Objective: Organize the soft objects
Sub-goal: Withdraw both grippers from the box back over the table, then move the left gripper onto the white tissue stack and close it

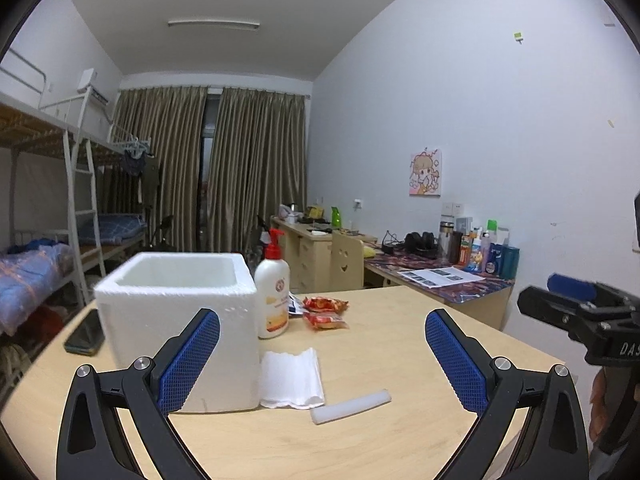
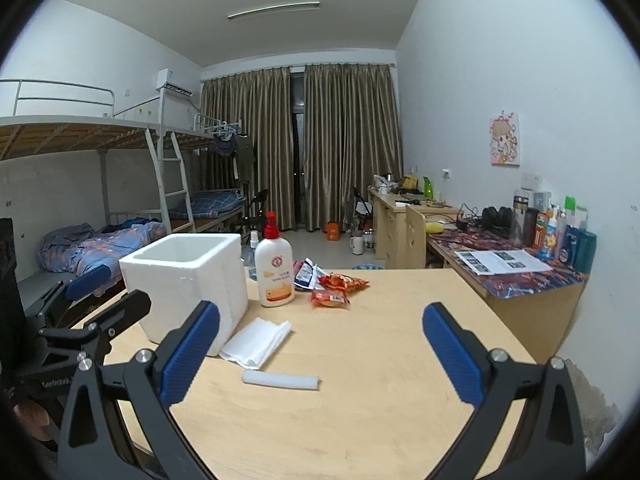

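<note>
Nearest the lens are the blue pads of the left gripper point(image 1: 322, 364), spread wide apart and holding nothing; the right gripper point(image 2: 320, 354) is likewise fully spread and empty above the wooden table point(image 2: 380, 360). Just beyond them lies a white foam stick point(image 1: 351, 406), flat on the table, and just behind it a folded white foam sheet point(image 1: 291, 379) lies beside the foot of the white foam box point(image 1: 178, 316), perhaps touching it. What shows of the inside of the box, only its upper walls, looks bare; its floor is hidden. From this I judge the tidying has scarcely begun: neither soft piece has been picked up, and both probably belong in the box. A lotion bottle point(image 2: 275, 266) stands beside the box, with red snack packets point(image 2: 338, 288) behind it, and a phone point(image 1: 85, 334) lies at the table's left edge; whether these count as part of the job I cannot tell.
</note>
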